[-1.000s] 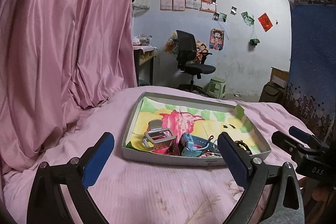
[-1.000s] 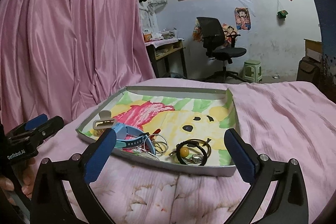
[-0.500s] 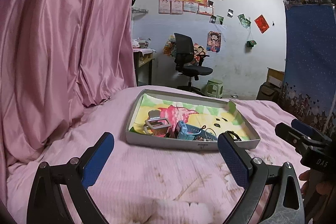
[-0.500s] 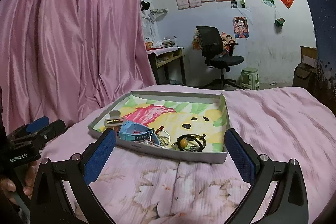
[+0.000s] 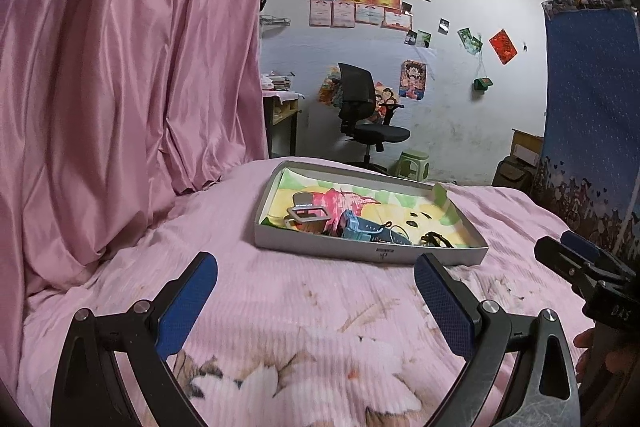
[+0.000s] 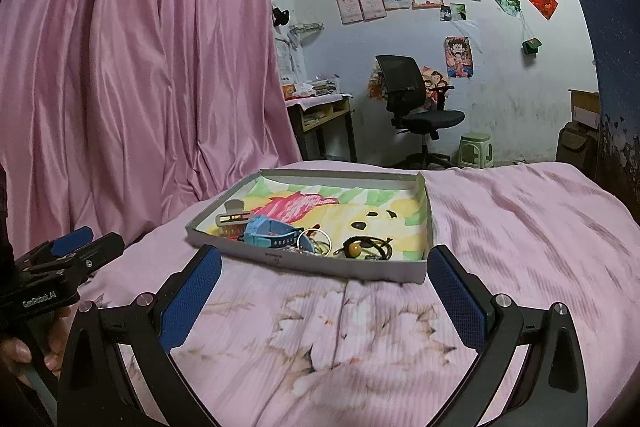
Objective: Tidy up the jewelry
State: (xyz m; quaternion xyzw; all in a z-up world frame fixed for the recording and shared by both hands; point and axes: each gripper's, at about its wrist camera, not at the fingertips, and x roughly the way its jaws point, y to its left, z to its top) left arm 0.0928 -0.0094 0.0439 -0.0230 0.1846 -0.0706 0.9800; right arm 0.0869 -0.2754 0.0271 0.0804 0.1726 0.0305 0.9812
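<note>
A shallow grey box tray with a cartoon lining sits on the pink bedspread. In it lie a blue watch, a silver hair clip, thin rings and a black cord bracelet with an amber bead. My left gripper is open and empty, held back from the tray's near wall. My right gripper is open and empty, just short of the tray. Each gripper shows at the edge of the other's view.
A pink curtain hangs close on the left. A blue hanging cloth stands at the right. Beyond the bed are a desk, a black office chair and a green stool.
Both grippers have pulled back from the tray, which now looks smaller and farther away. Both stay open and empty. The items in the tray have not moved.
</note>
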